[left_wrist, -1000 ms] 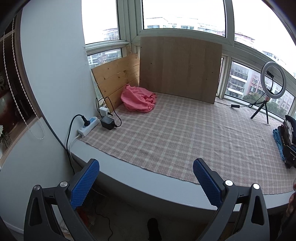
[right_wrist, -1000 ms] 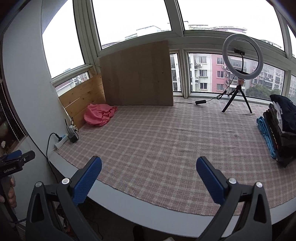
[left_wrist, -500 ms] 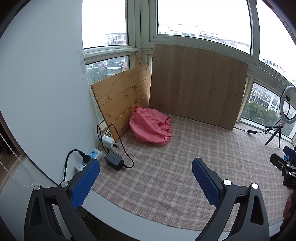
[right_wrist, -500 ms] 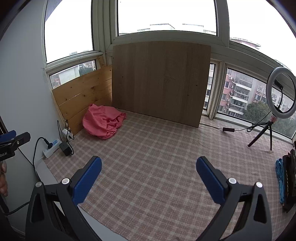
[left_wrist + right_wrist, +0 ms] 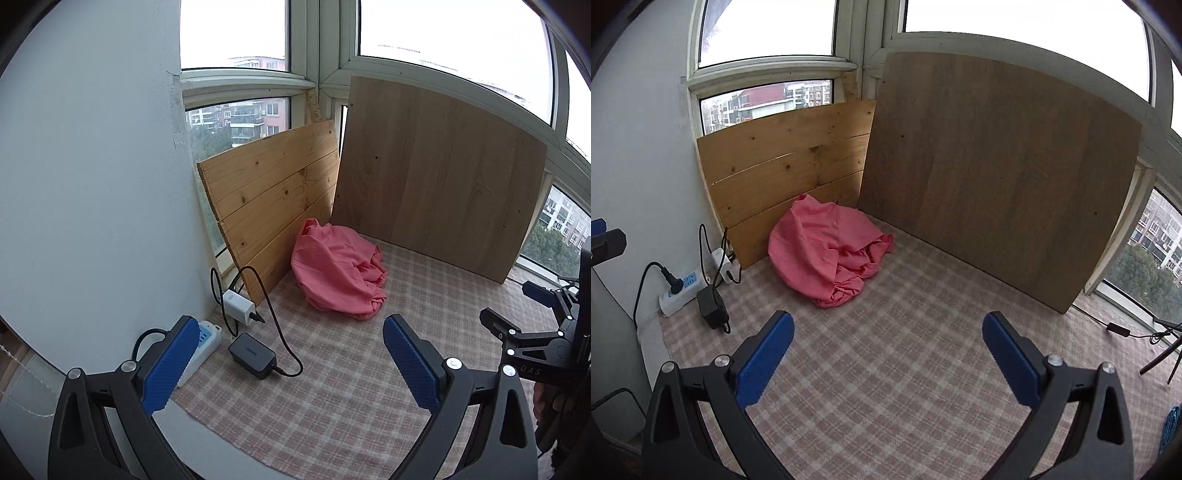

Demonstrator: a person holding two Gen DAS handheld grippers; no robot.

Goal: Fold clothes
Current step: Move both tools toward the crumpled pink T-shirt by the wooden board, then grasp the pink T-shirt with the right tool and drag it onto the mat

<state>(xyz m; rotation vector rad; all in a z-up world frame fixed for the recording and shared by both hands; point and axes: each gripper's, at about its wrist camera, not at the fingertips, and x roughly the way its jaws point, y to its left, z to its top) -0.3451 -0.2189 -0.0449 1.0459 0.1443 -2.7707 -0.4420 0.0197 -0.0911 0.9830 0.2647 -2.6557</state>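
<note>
Left gripper: blue-padded jaws spread wide, holding nothing. Right gripper: jaws likewise wide apart and empty. Both hover above the pink-and-beige checked cloth. The crumpled pink fabric garment lies at 11 o'clock from the right gripper, in the corner formed by the pale slatted pine board and the darker wooden panel. A white power strip lies at 9 o'clock.

The scene is viewed from both wrist cameras, low over the checked cloth and aimed at the window corner. The crumpled pink garment is shared mid-frame, nearer the left view. The right gripper is caught at the left view's right edge.
</note>
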